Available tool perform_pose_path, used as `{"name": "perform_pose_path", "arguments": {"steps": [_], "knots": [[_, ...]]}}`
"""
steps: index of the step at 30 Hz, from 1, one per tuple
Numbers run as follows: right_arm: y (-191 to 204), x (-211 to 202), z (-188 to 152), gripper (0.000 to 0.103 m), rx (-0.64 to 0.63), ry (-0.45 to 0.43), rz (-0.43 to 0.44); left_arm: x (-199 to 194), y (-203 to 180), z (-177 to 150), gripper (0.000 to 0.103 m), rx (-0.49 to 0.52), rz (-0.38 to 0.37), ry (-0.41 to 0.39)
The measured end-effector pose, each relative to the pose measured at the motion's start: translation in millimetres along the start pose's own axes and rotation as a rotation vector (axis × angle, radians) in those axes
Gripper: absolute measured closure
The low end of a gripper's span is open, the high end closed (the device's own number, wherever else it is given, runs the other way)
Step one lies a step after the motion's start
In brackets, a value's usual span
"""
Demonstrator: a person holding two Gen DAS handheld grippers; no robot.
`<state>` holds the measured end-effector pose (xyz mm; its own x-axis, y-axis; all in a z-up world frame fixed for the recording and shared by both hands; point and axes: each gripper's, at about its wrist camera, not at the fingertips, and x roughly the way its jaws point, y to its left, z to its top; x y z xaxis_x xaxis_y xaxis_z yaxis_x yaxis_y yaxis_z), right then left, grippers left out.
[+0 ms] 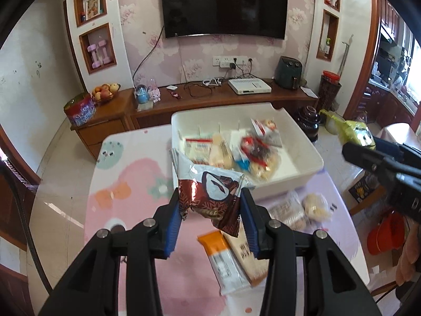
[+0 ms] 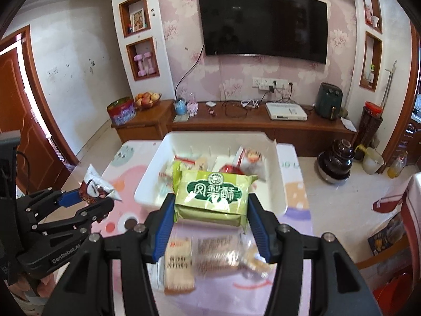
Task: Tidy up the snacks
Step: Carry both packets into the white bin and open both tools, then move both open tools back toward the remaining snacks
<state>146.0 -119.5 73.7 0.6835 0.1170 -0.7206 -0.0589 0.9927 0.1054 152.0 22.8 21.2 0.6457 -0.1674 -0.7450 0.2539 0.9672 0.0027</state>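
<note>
Both fingers clamped, left gripper (image 1: pixel 210 210) on brown packet (image 1: pixel 210 197), right gripper (image 2: pixel 211 218) on green packet (image 2: pixel 213 194), raised for white bin (image 2: pixel 147 184) at 12 o'clock.

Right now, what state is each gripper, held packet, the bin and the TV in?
Left gripper: shut on brown packet.
Brown packet: held above the table, sealed.
Right gripper: shut on green packet.
Green packet: held in front of the bin, sealed.
Bin: open-topped, holding several snacks.
TV: off.
</note>
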Motion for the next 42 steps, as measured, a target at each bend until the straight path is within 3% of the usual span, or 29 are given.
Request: {"name": "perform_pose_path", "arguments": {"steps": [11,24,27,29,30,32,42], "knots": [[-11.8,29.7,69.7,0.048,0.021,0.007,-0.015,22.6,7.0,65.5,0.062,0.007,0.004,-0.016],[-16.8,102.6,92.4,0.046,0.083,0.099,-0.04,94.7,2.4,91.1,0.056,-0.035,-0.003,0.053],[-21.0,122.8,93.3,0.044,0.101,0.137,-0.061,106.6,1.3,90.1,0.038,-0.027,0.006,0.056],[-24.3,130.7,91.1,0.038,0.131,0.151,-0.069,114.5,-1.9,88.2,0.01,-0.007,0.003,0.072],[-25.4,132.5,90.3,0.034,0.145,0.149,-0.059,116.0,-2.5,86.7,0.008,-0.003,0.007,0.075],[-25.7,131.5,87.6,0.023,0.157,0.138,-0.045,119.4,-5.0,82.4,0.006,0.009,0.02,0.084],[-9.9,119.1,74.4,0.021,0.094,0.141,-0.032,116.0,-8.3,66.8,0.006,0.032,0.054,0.113]]}}
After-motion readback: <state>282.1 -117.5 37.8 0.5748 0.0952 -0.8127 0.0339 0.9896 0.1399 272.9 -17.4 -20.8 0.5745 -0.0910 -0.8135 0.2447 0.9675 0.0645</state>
